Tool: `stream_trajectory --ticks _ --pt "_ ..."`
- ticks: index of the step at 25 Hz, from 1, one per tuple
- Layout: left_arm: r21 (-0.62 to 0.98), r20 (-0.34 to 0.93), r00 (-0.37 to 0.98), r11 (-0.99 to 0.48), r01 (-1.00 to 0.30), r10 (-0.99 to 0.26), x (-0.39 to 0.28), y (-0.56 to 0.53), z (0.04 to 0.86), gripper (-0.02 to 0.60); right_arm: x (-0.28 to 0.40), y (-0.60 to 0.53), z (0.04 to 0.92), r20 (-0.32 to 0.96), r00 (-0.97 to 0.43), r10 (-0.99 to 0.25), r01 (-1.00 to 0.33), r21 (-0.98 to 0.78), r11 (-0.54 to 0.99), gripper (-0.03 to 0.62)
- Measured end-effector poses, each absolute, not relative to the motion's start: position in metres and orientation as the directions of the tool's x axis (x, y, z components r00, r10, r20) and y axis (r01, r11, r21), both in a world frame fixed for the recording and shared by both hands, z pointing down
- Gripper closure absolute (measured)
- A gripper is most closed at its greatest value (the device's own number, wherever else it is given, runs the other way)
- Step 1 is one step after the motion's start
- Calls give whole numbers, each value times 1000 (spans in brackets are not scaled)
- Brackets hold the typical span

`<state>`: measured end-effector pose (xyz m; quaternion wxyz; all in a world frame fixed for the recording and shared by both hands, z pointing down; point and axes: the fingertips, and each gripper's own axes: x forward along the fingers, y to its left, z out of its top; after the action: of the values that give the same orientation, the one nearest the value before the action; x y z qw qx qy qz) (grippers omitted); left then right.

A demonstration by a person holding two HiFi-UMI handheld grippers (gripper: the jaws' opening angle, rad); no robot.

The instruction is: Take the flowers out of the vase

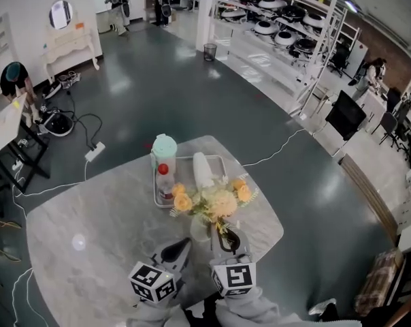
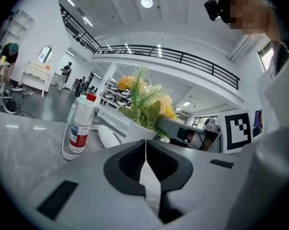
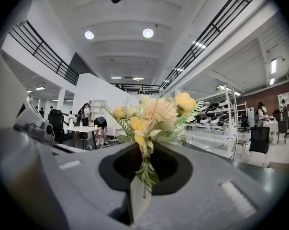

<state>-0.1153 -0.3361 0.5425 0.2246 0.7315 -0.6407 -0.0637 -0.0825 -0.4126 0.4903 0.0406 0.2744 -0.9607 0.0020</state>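
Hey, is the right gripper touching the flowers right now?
Touching. In the right gripper view, the right gripper has its jaws closed on the stems of the flowers, just below the blooms.

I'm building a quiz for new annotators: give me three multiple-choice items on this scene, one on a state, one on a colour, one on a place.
1. The right gripper is: A open and empty; B shut on the flowers, at their stems; C out of view.
2. The flowers are mainly: A blue; B yellow and cream; C purple.
3. The red-capped bottle stands: A in the tray; B between the right gripper's jaws; C among the flowers.
Key: B, stems sit pinched between its closed jaws; B, the blooms show those colours; A, it stands inside the tray's rim.
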Motion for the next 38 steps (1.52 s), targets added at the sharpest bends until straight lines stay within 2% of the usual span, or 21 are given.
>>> stream_trajectory --ticks 12,38 --pt "406 181 144 -60 -912 -973 -118 -349 528 574 -79 -414 483 66 -862 -502 -501 23 865 563" --pt "400 193 134 -46 -915 -972 -115 -385 484 574 -85 -426 400 -116 -891 -439 -449 79 890 565"
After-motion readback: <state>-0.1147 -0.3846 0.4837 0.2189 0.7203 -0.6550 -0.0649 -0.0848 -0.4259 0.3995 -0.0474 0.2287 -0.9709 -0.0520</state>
